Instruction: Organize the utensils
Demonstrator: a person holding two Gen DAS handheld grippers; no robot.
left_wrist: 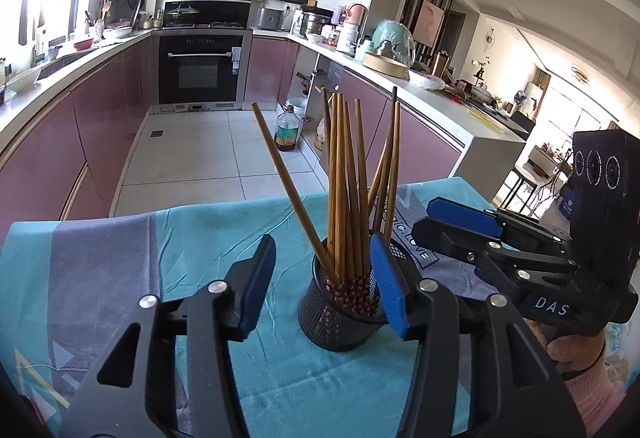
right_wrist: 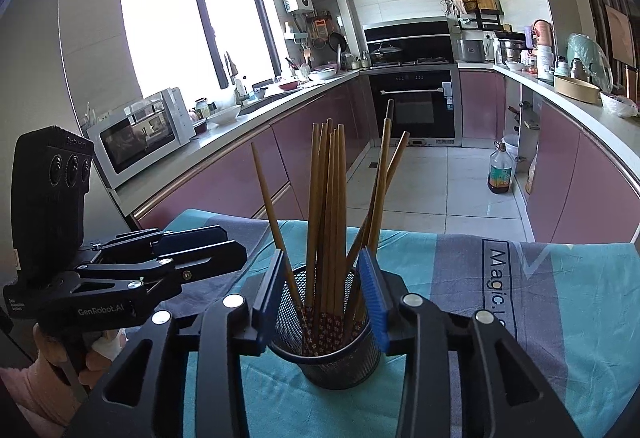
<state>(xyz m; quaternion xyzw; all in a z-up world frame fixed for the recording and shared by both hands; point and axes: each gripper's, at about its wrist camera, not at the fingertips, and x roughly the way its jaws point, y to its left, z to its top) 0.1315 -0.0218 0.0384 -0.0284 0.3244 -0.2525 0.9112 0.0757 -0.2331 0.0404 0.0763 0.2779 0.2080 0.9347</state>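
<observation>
A black mesh utensil cup [left_wrist: 336,312] [right_wrist: 326,342] stands upright on the table's teal and grey cloth [left_wrist: 120,262] [right_wrist: 540,302]. Several wooden chopsticks [left_wrist: 346,178] [right_wrist: 330,206] stand in it and fan outward. My left gripper [left_wrist: 322,278] is open, its right pad beside the cup's rim and its left pad well clear. My right gripper [right_wrist: 322,294] has the cup's top between its blue pads, which stand at the rim on both sides without a clear squeeze. Each gripper also shows in the other's view, the right one [left_wrist: 464,222] and the left one [right_wrist: 188,242].
The table's far edge drops to a tiled kitchen floor [left_wrist: 192,158]. An oil bottle [left_wrist: 287,130] [right_wrist: 500,172] stands on the floor by the right cabinets. Pink cabinets [right_wrist: 580,174] and cluttered counters line both sides, with an oven [left_wrist: 200,68] at the back.
</observation>
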